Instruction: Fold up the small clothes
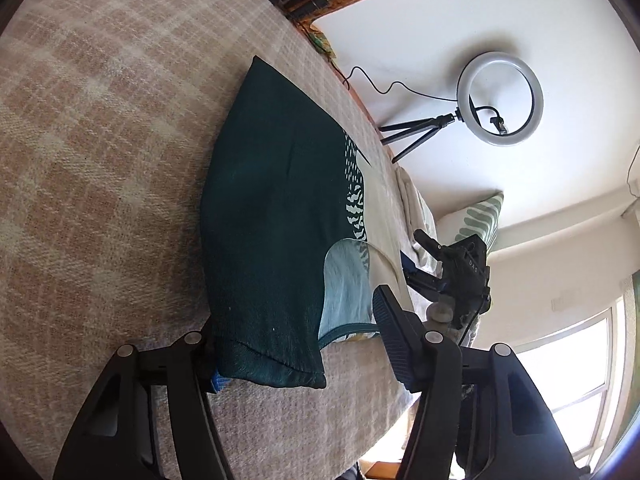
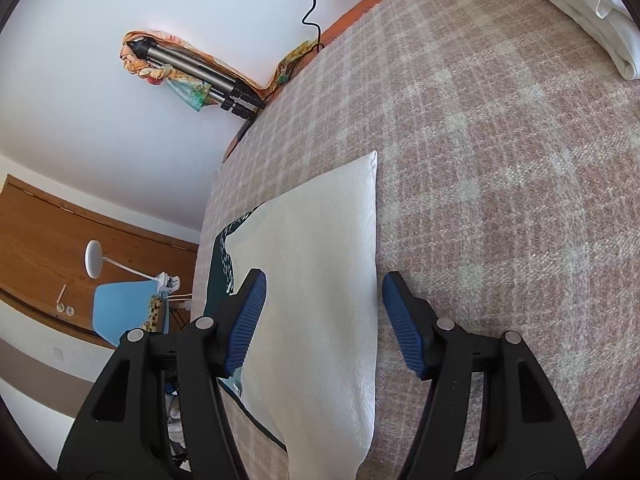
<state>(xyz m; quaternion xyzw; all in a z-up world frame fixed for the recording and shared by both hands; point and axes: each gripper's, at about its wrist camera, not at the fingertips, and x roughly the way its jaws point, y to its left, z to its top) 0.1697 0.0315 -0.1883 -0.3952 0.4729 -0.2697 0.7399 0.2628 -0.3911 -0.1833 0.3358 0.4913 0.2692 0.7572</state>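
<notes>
Right wrist: garment (image 2: pixel 320 280) between tool's (image 2: pixel 324 320) spread fingers.

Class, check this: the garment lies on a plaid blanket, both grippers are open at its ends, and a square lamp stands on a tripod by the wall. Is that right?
One slip: the lamp is a ring, not square, as the left wrist view shows. The garment does lie on the plaid blanket, with the left gripper and right gripper open at its ends.

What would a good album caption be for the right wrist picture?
Open right gripper straddling the white side panel of a small white-and-dark-green garment on a plaid beige woven blanket.
</notes>
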